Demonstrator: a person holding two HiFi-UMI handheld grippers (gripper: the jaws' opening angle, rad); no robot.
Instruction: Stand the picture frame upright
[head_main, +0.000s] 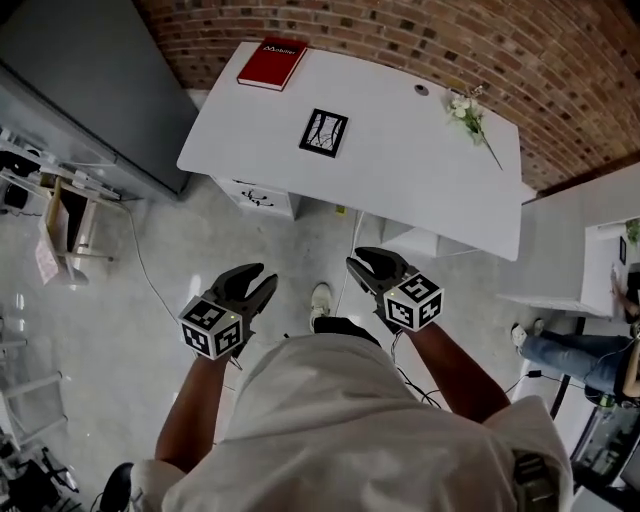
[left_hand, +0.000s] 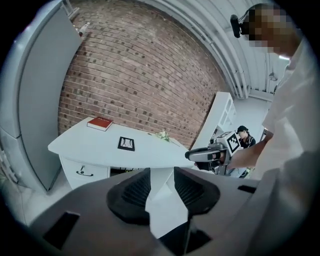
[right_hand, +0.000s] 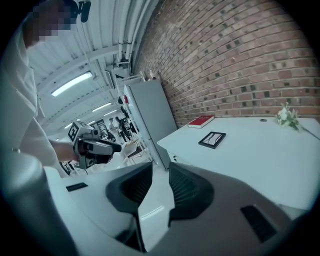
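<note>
The black picture frame (head_main: 324, 133) lies flat on the white table (head_main: 400, 190), near its middle left. It also shows flat in the left gripper view (left_hand: 126, 143) and in the right gripper view (right_hand: 212, 139). Both grippers hang well short of the table, in front of my body. My left gripper (head_main: 255, 283) (left_hand: 161, 187) is open, with only floor and table seen through the gap. My right gripper (head_main: 362, 262) (right_hand: 160, 185) is open too and holds nothing. Each gripper sees the other off to its side.
A red book (head_main: 272, 63) lies at the table's far left corner and a sprig of white flowers (head_main: 468, 112) at its far right. A grey cabinet (head_main: 90, 90) stands left of the table, a drawer unit (head_main: 255, 195) beneath it. A seated person (head_main: 570, 355) is at the right.
</note>
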